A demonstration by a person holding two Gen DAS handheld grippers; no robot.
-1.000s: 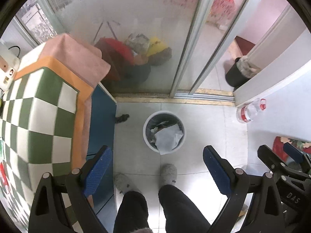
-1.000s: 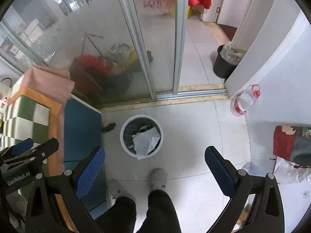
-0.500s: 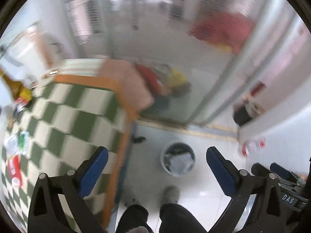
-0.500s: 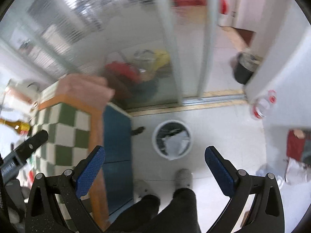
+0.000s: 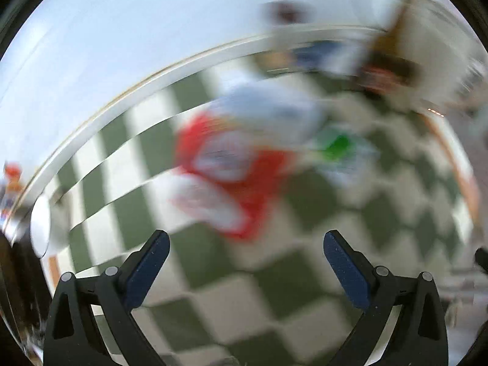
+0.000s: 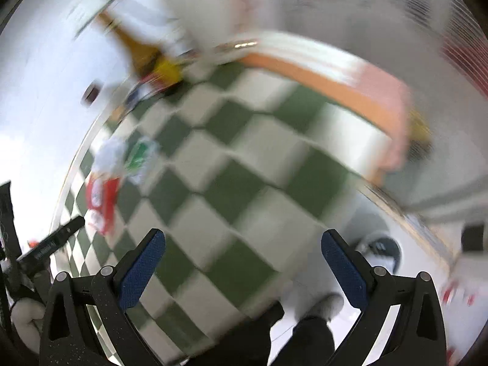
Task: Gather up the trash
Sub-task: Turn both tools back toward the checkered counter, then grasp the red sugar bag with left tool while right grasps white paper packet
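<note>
Both views are blurred by motion. In the left wrist view my left gripper (image 5: 245, 250) is open and empty above the green-and-white checked tablecloth (image 5: 274, 289). Just ahead of it lie a red and white wrapper (image 5: 231, 170), a pale crumpled piece (image 5: 268, 113) and a green and white wrapper (image 5: 338, 149). In the right wrist view my right gripper (image 6: 242, 248) is open and empty over the same cloth (image 6: 231, 183). The red wrapper (image 6: 102, 198) and the green wrapper (image 6: 140, 155) lie at its far left. The round bin (image 6: 381, 250) stands on the floor at lower right.
A brown bottle (image 6: 137, 48) and other blurred items stand at the table's back edge. The left gripper (image 6: 48, 244) shows at the left of the right wrist view. The person's legs (image 6: 308, 335) and the orange cloth border (image 6: 335, 88) are by the table's right side.
Both grippers have swung from the floor bin up and left over the table. The wrappers now lie ahead of the left gripper. Both stay open.
</note>
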